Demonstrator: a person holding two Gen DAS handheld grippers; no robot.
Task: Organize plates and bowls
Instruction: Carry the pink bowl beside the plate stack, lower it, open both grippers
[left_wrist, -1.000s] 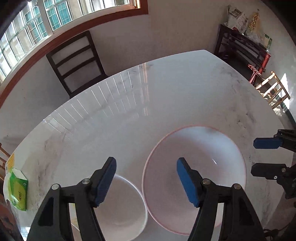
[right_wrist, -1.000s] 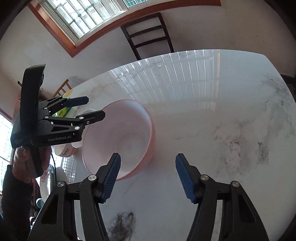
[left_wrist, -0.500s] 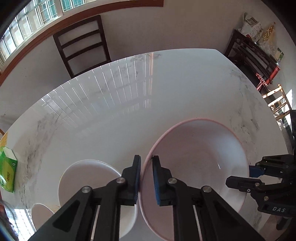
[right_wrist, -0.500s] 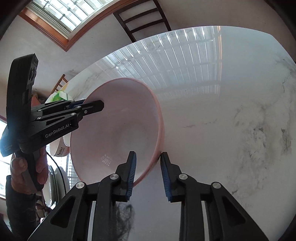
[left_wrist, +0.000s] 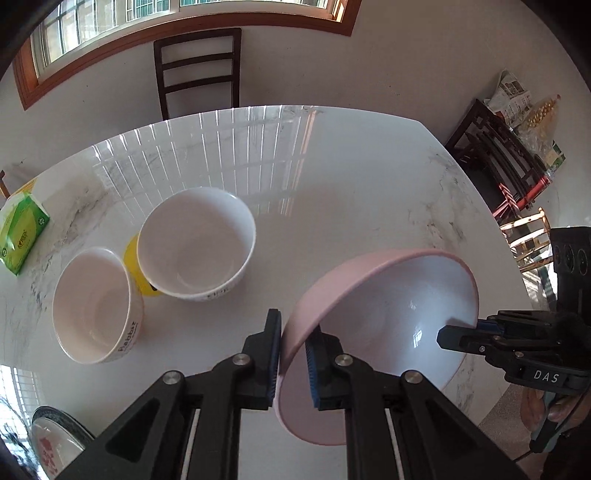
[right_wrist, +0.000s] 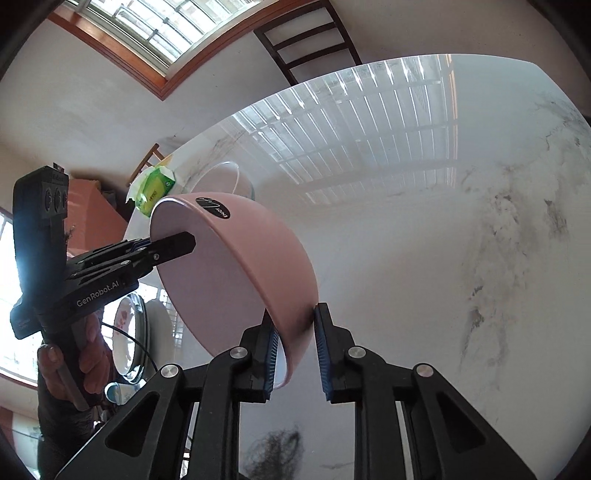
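**Pink bowl lifted and tipped**

Lifted off the tabletop (left_wrist: 332, 177), the pink bowl (left_wrist: 388, 325) now tilts, mouth facing right. Left hand-held gripper (left_wrist: 293, 354) and right hand-held gripper (right_wrist: 295, 347) each pinch opposite rims. Two white bowls (left_wrist: 195, 243) sit left of it.

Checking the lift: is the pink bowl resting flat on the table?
No, the pink bowl is tilted steeply, pinched at opposite rims by both hand-held grippers.

Two white bowls (left_wrist: 197, 243) crowd the table's (left_wrist: 351, 177) left; right side lies open.
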